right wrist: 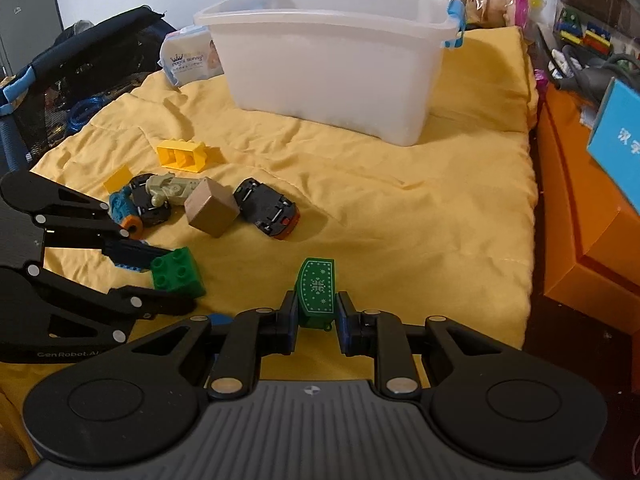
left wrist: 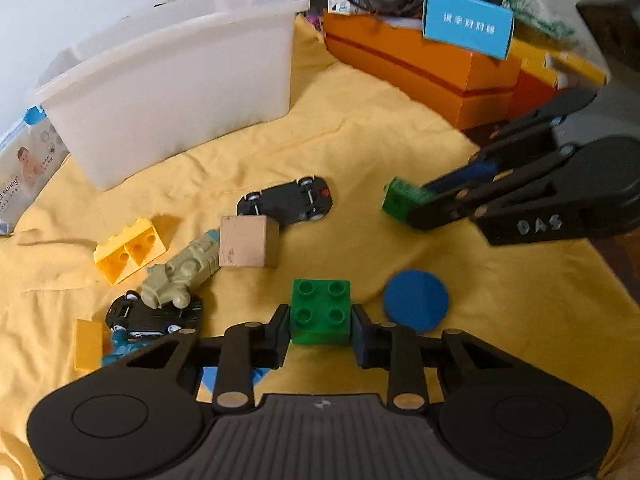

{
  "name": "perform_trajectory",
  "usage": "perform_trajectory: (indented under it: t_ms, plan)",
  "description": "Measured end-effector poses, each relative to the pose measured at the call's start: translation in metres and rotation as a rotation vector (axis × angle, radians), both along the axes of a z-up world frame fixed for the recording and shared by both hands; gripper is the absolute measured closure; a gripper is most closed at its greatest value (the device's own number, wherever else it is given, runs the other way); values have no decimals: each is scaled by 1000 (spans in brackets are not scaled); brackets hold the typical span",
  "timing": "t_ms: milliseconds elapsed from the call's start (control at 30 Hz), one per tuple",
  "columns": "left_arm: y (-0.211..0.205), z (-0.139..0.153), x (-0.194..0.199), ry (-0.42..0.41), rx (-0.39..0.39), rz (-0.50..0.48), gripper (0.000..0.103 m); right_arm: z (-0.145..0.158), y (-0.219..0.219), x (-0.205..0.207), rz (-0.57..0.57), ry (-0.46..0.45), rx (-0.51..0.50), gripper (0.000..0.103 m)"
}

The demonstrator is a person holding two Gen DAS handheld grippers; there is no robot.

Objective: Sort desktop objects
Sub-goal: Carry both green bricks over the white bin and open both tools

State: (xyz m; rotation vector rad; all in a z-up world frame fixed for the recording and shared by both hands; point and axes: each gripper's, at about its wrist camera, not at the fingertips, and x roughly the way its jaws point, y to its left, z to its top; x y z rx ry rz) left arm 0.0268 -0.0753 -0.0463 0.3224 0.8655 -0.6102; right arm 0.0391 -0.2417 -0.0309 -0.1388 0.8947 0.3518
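My left gripper is shut on a green studded brick, low over the yellow cloth; it also shows in the right wrist view. My right gripper is shut on a green patterned block, which shows at the right of the left wrist view. A white plastic bin stands at the back. On the cloth lie a yellow brick, a wooden cube, a black toy car, an olive toy vehicle and a blue disc.
Orange boxes with a blue card box and cables stand at the right edge of the cloth. A wipes pack lies left of the bin. Snack bags sit behind the bin. A second black car and a small yellow block lie near my left gripper.
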Motion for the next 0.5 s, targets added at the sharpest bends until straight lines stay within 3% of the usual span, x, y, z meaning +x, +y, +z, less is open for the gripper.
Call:
perform_trajectory:
  t_ms: [200,333,500]
  plan:
    - [8,55,4,-150,-59,8,69,31,-3,6,-9,-63,57,81]
    - [15,97,27,-276,-88,57,69,73,0,27,2,-187,68,81]
    - [24,137,76,-355,-189,114,69,117,8,69,3,-323,37,81]
